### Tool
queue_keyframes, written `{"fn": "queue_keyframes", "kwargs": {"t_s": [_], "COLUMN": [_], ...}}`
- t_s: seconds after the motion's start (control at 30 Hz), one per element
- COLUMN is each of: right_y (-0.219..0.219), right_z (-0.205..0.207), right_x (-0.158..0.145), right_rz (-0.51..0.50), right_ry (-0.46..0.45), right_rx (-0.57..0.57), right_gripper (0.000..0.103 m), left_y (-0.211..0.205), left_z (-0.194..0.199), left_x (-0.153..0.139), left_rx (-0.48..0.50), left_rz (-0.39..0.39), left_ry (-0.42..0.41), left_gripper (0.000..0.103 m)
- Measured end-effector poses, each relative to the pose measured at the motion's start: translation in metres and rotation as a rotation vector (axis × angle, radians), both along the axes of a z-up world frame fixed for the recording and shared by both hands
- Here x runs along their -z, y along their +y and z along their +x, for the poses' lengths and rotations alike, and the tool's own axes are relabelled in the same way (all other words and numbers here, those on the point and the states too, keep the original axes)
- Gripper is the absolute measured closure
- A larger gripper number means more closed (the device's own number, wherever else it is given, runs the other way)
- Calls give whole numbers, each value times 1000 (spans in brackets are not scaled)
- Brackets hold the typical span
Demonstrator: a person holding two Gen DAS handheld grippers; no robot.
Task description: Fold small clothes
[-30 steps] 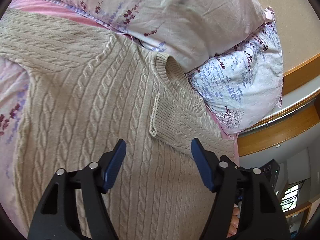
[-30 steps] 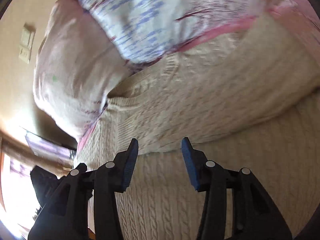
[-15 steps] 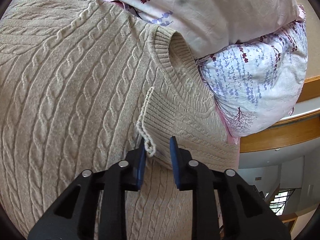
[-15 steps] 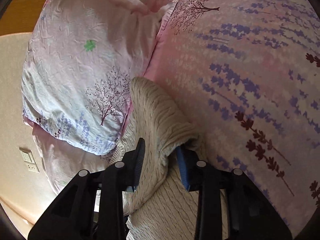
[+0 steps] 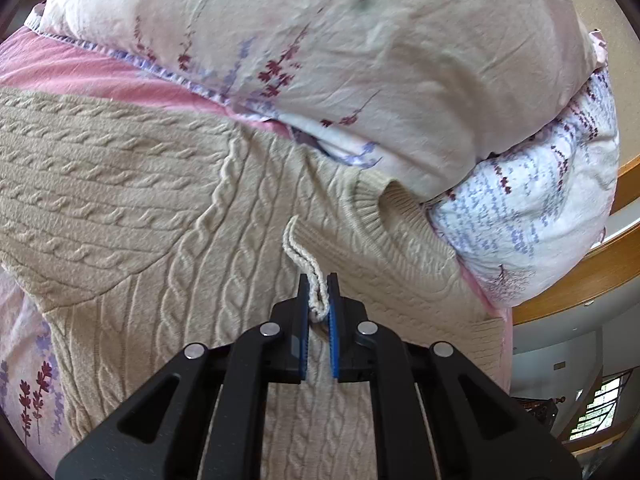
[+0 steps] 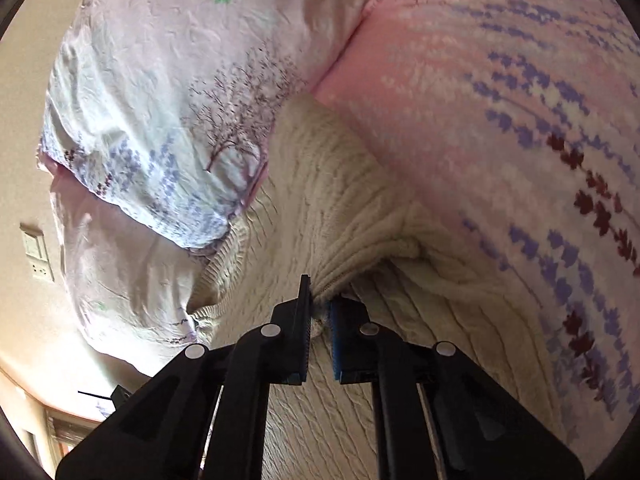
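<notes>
Beige cable-knit sweater (image 5: 160,216); pink lavender-print bedsheet (image 6: 520,100); blue-padded black tongs (image 5: 319,300).

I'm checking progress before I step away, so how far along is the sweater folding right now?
Early. Done: the beige cable-knit sweater lies spread on the floral bedding below the pillows, one sleeve already folded across the chest. In hand: the left gripper is shut on that sleeve's cuff, and the right gripper is shut on a bunched knit edge. Left: the remaining folds; no compact bundle yet.
</notes>
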State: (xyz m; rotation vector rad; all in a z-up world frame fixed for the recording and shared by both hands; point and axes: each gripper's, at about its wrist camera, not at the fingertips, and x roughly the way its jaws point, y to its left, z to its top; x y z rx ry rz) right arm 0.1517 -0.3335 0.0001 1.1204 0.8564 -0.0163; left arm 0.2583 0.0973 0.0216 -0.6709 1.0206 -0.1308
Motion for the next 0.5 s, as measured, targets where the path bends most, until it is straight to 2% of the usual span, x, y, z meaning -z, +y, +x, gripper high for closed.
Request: {"fn": "queue_keyframes", "kwargs": {"t_s": [0.13,0.27,0.3,0.37,0.4,0.47,0.5], "right_y": [8,20,24,35,42,60,69], "right_z": [1,2,1,-5,-7,-5,1], "right_x": [-4,-18,-23,-37,-45,-58,-60], "right_rz": [-97,-246,-287,-363,-405,-498,-534], "right_ry": [36,65,70,27,-7,-64,-73], "right_rx": [-19,-79,-101,-140,-159,-215,-253], "right_gripper": [95,91,85,84,84,84,82], "left_y": [-2,-5,-4,-1,6,23,34], "left_z": [-4,-9,-11,-15,-21,-34,-41], "left_x": [15,17,16,12,9,1,-3], "left_rx": [2,4,6,-1,-13,-43,-70], "left_rz": [49,82,80,45,25,-16,-25], "left_ry": [25,11,9,-4,-16,-49,-66], "left_gripper": [95,95,94,91,89,73,70]}}
